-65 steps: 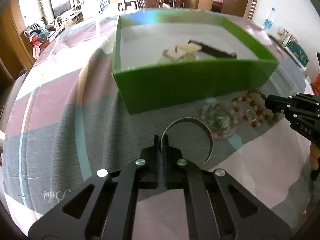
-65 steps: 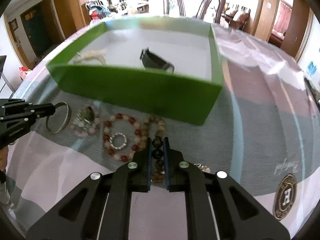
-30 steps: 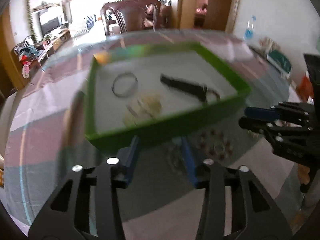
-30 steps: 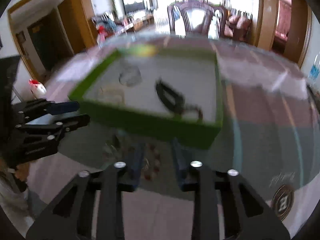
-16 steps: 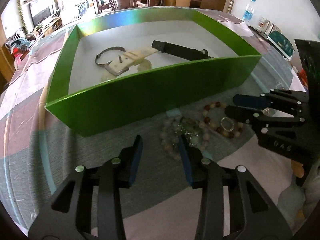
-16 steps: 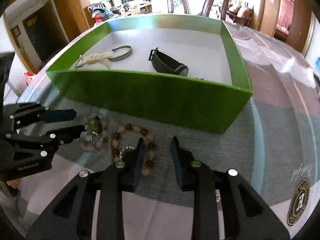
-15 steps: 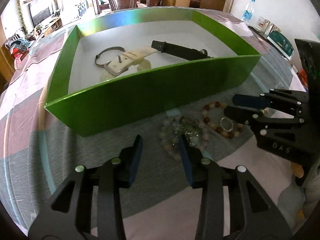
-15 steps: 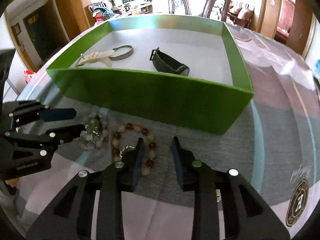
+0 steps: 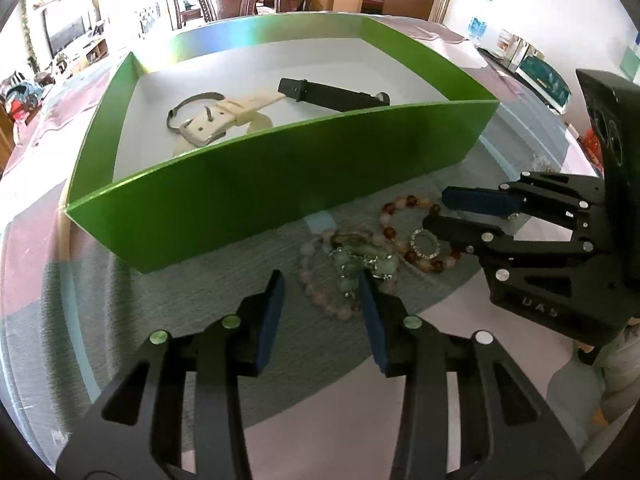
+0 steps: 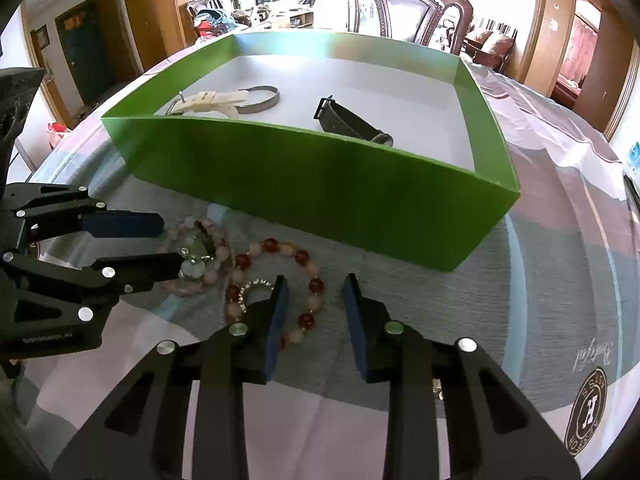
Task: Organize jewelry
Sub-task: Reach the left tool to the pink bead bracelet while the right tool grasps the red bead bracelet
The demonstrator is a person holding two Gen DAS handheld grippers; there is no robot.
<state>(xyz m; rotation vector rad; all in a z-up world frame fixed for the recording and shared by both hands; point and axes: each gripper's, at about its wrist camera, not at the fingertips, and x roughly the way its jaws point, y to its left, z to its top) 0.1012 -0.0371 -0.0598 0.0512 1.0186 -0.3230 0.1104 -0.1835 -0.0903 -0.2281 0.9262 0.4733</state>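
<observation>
green cardboard is forming the box [image 9: 280, 184] sitting on the striped tablecloth [image 10: 560, 280], and just in front of its near wall the remaining jewelry is lying loose. the left gripper [image 9: 320, 284] is hovering with its jaws spread and empty, over the pale pink bead bracelet [image 9: 316, 292] and the green pendant [image 9: 352, 260] tangled with it. the right gripper [image 10: 312, 284] is likewise gaping and empty, its left finger lying over the red-and-pink bead bracelet [image 10: 304, 258], which is encircling a small sparkly ring [image 10: 252, 286].

for a clean pick, each gripper is probably wanting to straddle one strand of beads at a free stretch and close gently, since round beads are likely slipping. the two bracelets are lying just beside each other, so the grippers are risking crowding one another. the ring inside the red loop may be getting dragged along.

inside the box a cream strap [image 9: 240, 110], a metal bangle [image 10: 260, 102] and a black strap [image 10: 348, 120] are already resting. the tall near wall is standing in the way of any low carry.
</observation>
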